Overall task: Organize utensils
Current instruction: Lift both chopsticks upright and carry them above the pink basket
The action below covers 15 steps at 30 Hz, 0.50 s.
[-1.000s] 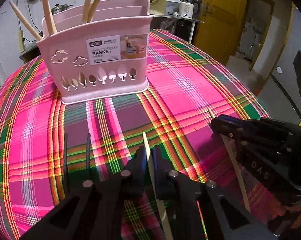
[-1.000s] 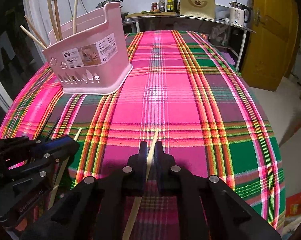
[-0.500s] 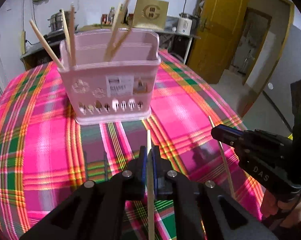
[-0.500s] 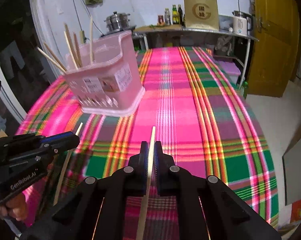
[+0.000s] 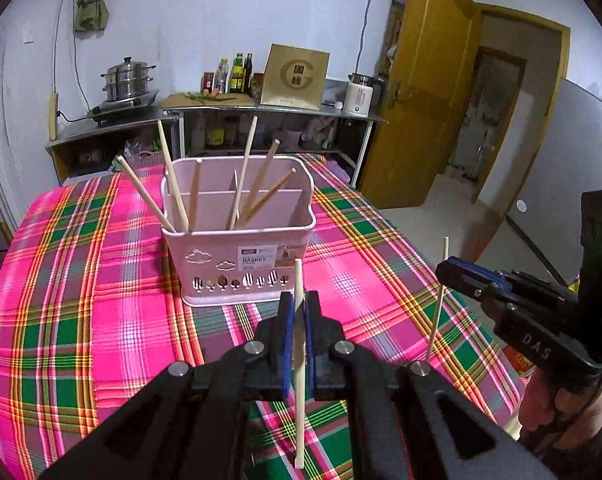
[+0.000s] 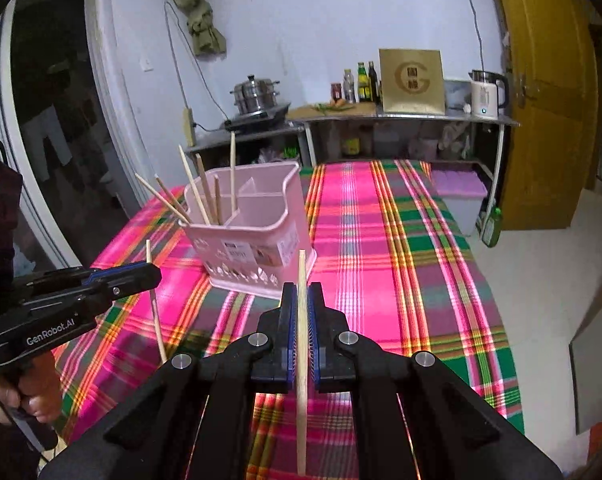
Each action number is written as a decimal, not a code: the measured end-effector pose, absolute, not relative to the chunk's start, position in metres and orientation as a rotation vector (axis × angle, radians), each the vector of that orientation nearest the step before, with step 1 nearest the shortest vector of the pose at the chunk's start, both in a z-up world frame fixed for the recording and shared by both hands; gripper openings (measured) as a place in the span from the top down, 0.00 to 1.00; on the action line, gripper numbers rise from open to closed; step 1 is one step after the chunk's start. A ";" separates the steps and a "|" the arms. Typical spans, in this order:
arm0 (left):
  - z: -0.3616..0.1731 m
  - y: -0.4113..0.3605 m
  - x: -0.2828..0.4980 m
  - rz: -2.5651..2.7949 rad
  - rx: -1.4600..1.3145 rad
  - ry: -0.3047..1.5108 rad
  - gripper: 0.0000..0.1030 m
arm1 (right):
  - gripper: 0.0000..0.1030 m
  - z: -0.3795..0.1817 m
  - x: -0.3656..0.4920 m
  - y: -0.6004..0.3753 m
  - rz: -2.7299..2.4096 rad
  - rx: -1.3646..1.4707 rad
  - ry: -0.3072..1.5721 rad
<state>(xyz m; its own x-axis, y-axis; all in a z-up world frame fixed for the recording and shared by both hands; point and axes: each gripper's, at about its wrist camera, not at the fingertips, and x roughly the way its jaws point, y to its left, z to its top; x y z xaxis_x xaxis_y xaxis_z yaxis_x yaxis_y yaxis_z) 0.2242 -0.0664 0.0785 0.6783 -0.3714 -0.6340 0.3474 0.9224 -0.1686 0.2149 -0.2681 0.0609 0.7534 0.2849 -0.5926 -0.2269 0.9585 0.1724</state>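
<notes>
We take the pink basket (image 5: 237,240) as our reference; it stands upright on the plaid tablecloth (image 5: 81,280). To its left, several chopsticks (image 5: 145,194) lean out of its left compartments, and others (image 5: 261,184) stand tilted in the middle ones. In front of the basket, raised off the cloth, the left gripper (image 5: 297,320) is clamped on one wooden chopstick (image 5: 298,380), which runs upright between the blue pads (image 5: 287,328), its tip level with the basket's label. To the right of the basket, and nearer than it, the right gripper (image 6: 301,316) is clamped on a second chopstick (image 6: 301,380), likewise upright. Behind the basket, a steel counter (image 5: 261,110) carries a steamer pot (image 5: 127,82), bottles (image 5: 237,74) and a kettle (image 5: 359,94).
</notes>
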 end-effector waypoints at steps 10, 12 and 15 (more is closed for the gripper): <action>0.097 -0.059 0.210 -0.423 -0.033 0.679 0.94 | 0.95 0.080 0.200 -0.264 0.300 0.079 0.613; 0.100 -0.058 0.208 -0.426 -0.026 0.672 0.94 | 0.95 0.082 0.198 -0.263 0.302 0.078 0.606; 0.103 -0.055 0.206 -0.427 -0.019 0.667 0.94 | 0.95 0.086 0.196 -0.263 0.306 0.076 0.598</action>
<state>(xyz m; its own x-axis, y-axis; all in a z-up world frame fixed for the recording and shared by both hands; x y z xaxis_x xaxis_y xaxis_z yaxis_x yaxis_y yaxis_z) 0.2056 -0.0553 0.1028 0.7023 -0.3898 -0.5957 0.3776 0.9133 -0.1524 0.1958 -0.2628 0.0859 0.7827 0.3053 -0.5424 -0.2613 0.9521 0.1588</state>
